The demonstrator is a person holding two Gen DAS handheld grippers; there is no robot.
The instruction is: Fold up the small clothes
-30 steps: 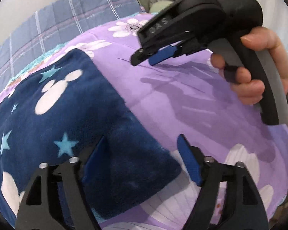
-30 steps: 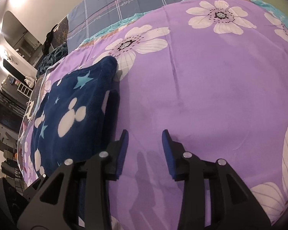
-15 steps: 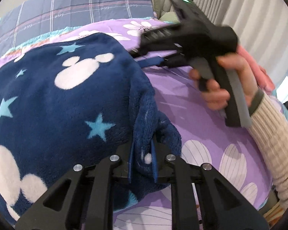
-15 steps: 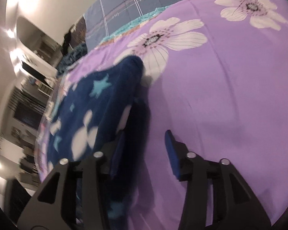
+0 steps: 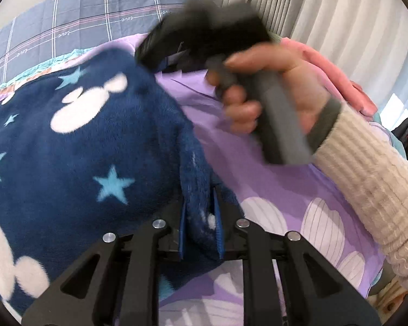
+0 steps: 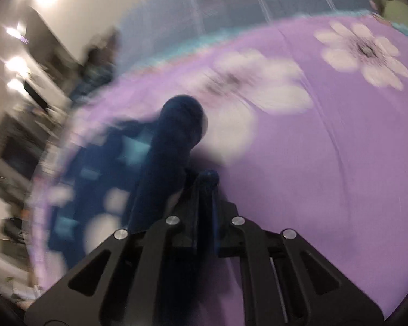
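A navy fleece garment point(image 5: 89, 146) with white mouse heads and light blue stars lies on a purple flowered bedspread point(image 5: 258, 179). My left gripper point(image 5: 200, 217) is shut on a bunched fold at the garment's near right edge, fleece squeezed between the blue pads. In the right wrist view the garment point(image 6: 160, 152) is blurred, and my right gripper point(image 6: 205, 190) is shut on its far right edge, with a tuft poking out past the tips. The left wrist view shows the right gripper's black body point(image 5: 204, 40), held by a hand, at the garment's far corner.
A grey-blue checked pillow point(image 5: 68, 27) lies at the head of the bed. Pink cloth point(image 5: 334, 73) and white curtains point(image 5: 340, 13) are at the right. A cream ribbed sleeve point(image 5: 367, 190) crosses the right side. Blurred dark furniture point(image 6: 19, 135) stands left of the bed.
Both grippers moved onto the garment's right edge and shut on it, the left first, then the right. The edge now stands bunched up off the bedspread.
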